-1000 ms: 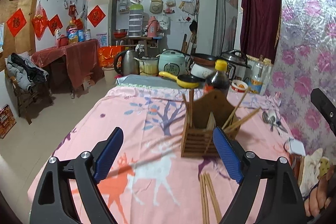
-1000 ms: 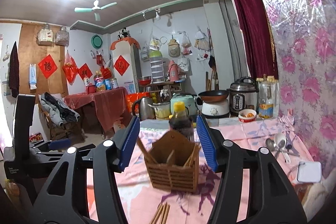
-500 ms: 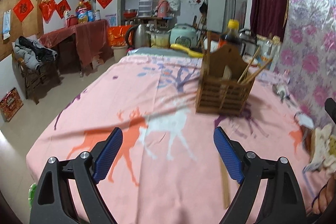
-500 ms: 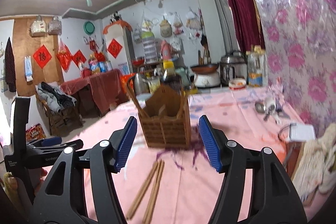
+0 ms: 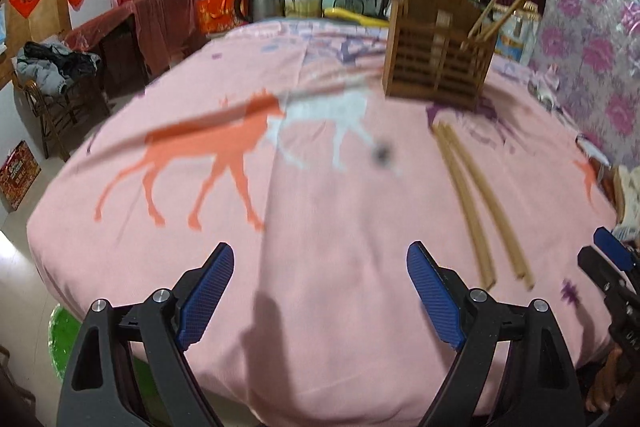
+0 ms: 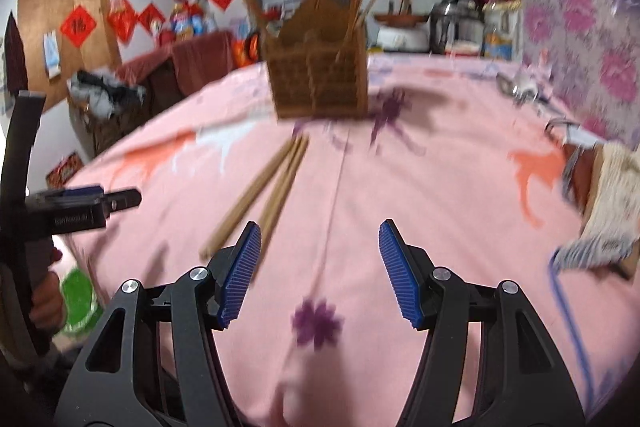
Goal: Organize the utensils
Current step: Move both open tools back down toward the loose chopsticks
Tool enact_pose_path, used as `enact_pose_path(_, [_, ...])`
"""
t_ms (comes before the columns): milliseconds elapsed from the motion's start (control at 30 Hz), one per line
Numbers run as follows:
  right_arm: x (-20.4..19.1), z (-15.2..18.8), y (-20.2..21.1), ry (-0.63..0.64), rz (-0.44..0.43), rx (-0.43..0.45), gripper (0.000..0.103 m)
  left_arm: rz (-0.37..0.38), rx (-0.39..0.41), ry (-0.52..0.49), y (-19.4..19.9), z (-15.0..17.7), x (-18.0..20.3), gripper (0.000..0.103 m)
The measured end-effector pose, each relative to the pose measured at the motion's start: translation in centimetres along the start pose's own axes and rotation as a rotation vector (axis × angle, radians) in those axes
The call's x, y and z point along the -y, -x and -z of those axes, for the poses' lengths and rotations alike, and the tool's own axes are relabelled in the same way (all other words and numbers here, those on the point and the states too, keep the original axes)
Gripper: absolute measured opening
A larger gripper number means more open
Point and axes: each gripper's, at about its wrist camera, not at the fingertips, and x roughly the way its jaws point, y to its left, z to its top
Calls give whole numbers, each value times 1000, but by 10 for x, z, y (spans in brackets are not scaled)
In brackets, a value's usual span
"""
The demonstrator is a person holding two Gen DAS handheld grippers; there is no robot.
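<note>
Here, in the left wrist view, the left hand-held gripper point(image 5: 320, 293) hangs over the pink cloth of the table point(image 5: 248, 267) with its jaws wide apart and nothing between them. The loose chopsticks point(image 5: 476, 203) lie flat on the cloth just in front of the wooden utensil holder point(image 5: 436, 67), which already has a few sticks standing in it. This gripper is well to one side of them, so it looks best kept clear or ready to steady the holder.

In the right wrist view, the right hand-held gripper point(image 6: 320, 273) also stands with jaws apart and empty. The chopsticks point(image 6: 268, 187) run from the holder point(image 6: 320, 83) toward its left pad. To grasp well, I would shift toward them, straddle both sticks across their length near the middle, close squarely and lift level, since a grip near one end would likely let them swing or scissor apart.
</note>
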Motion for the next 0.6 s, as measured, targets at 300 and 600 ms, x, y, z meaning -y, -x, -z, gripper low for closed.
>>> enact_pose_path(300, [-28, 8, -13, 103, -29, -49, 61, -9, -48, 38, -16, 11, -15, 87])
enact_pose_path(600, [-17, 9, -27, 74, 75, -85, 58, -15, -41, 5, -16, 14, -6, 91])
